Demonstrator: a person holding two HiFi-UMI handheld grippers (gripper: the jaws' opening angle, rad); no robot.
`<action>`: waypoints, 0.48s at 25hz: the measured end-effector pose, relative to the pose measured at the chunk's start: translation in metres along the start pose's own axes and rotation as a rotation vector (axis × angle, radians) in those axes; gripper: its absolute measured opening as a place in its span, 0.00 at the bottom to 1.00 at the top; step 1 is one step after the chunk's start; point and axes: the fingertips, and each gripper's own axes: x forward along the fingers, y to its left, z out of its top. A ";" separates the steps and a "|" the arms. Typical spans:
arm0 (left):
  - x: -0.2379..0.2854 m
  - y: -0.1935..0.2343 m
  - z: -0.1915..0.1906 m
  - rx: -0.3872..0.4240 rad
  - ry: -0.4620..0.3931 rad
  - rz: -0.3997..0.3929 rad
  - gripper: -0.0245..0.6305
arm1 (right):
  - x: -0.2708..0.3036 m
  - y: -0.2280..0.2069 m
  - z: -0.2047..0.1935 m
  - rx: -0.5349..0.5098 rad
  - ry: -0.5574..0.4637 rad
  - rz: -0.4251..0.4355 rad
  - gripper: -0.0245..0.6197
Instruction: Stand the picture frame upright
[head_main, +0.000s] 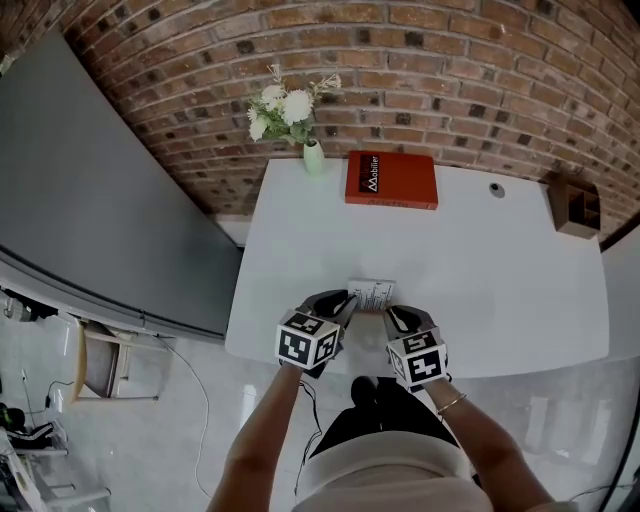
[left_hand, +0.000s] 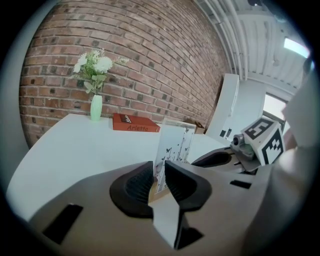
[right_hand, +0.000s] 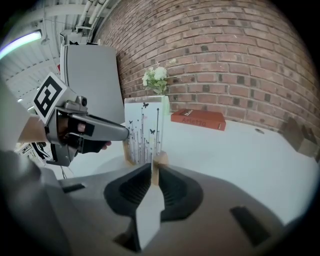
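The picture frame (head_main: 372, 295) stands upright near the front edge of the white table (head_main: 500, 290); it is a clear panel printed with thin stems and butterflies, on wooden feet. My left gripper (head_main: 345, 300) is at its left edge. In the left gripper view the frame (left_hand: 175, 145) rises between the jaws of that gripper (left_hand: 159, 169), which stand slightly apart beside the panel. My right gripper (head_main: 393, 315) is at the right edge. In the right gripper view its jaws (right_hand: 151, 172) pinch the frame's (right_hand: 144, 130) wooden foot.
A red book (head_main: 391, 180) lies at the back of the table, with a pale green vase of white flowers (head_main: 313, 157) to its left. A small dark disc (head_main: 497, 189) and a brown box (head_main: 577, 205) are at the back right. The brick wall is behind.
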 end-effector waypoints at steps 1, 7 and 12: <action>0.000 0.000 -0.001 -0.001 0.001 0.002 0.14 | 0.000 0.000 0.000 -0.002 0.000 -0.001 0.12; -0.002 0.002 -0.003 -0.008 0.003 0.014 0.17 | -0.002 -0.003 0.005 -0.001 -0.021 -0.009 0.12; -0.015 0.002 0.009 -0.006 -0.037 0.027 0.21 | -0.015 -0.005 0.010 0.030 -0.069 -0.005 0.12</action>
